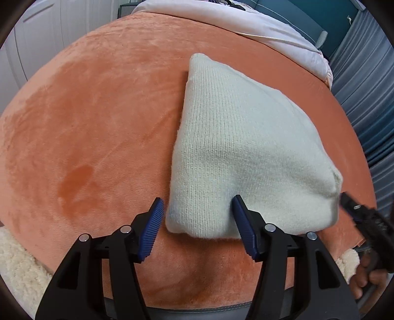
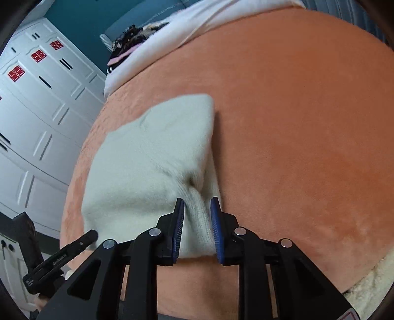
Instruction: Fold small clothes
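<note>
Knit garment, pale cream, is lying folded into a thick wedge on the orange plush blanket, toward its near edge and right of centre in the left wrist view. Which kind of garment it is cannot be told from these views.

Right gripper is pinching a bunched ridge of the knit at the garment's near right corner; blue pads are pressing in on either side of the bunch. Left gripper is standing spread wide, straddling the near left corner with nothing clamped: one pad is sitting on the blanket just left of the knit, the other resting against the top of the fabric.

Judgement: fold looks mostly done; step in hand appears to be squaring or shifting the bundle. Doing it well is calling for a grip through all layers, not just the top one, and a low, slow pull so the plush is not dragging the underside open. Left fingers could be pinning the opposite corner.

Surroundings: white bedding is lying along the far edge, well apart. Dark patterned clothing is sitting beyond it. White wardrobe is standing off the left side. Nothing is blocking the near edge.
</note>
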`<state>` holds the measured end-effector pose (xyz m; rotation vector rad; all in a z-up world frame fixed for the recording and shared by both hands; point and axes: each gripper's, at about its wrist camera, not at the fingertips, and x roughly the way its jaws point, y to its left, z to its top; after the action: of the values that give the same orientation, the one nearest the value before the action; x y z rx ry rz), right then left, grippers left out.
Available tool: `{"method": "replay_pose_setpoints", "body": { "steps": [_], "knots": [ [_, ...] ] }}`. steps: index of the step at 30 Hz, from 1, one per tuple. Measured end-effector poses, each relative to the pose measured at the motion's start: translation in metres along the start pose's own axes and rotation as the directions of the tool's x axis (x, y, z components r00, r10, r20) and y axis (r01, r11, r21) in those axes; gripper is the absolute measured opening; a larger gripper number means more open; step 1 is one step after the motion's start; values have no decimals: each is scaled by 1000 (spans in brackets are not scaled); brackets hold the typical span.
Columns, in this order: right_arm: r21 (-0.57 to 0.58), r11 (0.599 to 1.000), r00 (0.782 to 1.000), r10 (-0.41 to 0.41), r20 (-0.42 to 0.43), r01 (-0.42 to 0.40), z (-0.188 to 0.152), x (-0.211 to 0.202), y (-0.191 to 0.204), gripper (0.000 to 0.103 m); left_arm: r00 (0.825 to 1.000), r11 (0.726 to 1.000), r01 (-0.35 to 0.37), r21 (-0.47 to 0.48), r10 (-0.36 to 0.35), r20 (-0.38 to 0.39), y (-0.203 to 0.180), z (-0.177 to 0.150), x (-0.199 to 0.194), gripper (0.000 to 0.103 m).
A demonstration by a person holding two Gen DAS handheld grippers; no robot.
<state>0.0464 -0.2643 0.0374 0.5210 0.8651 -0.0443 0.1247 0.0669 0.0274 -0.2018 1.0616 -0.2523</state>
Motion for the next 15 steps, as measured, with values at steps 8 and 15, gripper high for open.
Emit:
{"method": "replay_pose_setpoints", "body": {
  "steps": [8, 15],
  "knots": [
    [-165, 981, 985, -126, -121, 105, 22, 44, 36, 27, 999, 998, -50, 32, 50, 1, -6, -3, -2, 57],
    [-171, 978, 989, -131, -69, 117, 23, 15, 35, 30, 997, 996, -74, 50, 73, 21, -8, -6, -12, 60]
  ]
}}
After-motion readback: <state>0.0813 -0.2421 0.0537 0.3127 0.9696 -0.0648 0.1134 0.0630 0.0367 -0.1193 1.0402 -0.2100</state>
